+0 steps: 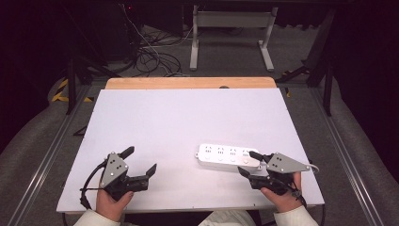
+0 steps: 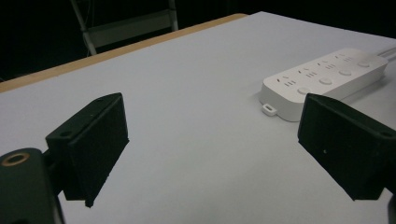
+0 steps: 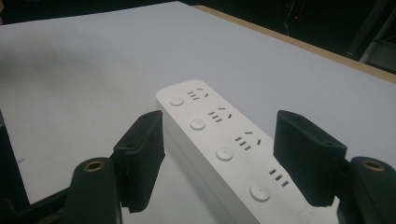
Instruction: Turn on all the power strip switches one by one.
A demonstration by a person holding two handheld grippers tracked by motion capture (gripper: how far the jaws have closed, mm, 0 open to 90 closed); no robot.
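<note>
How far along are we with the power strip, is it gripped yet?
Done: the right gripper has reached the power strip and straddles its near end, one jaw on each side. In hand: the jaws are open, with gaps to the strip's sides, so no grip yet. Left: closing on it and whatever move follows. The left gripper waits open over bare table.

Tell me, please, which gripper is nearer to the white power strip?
Right. The right gripper straddles the power strip's near end with open jaws; the left gripper hovers well off to its left.
</note>
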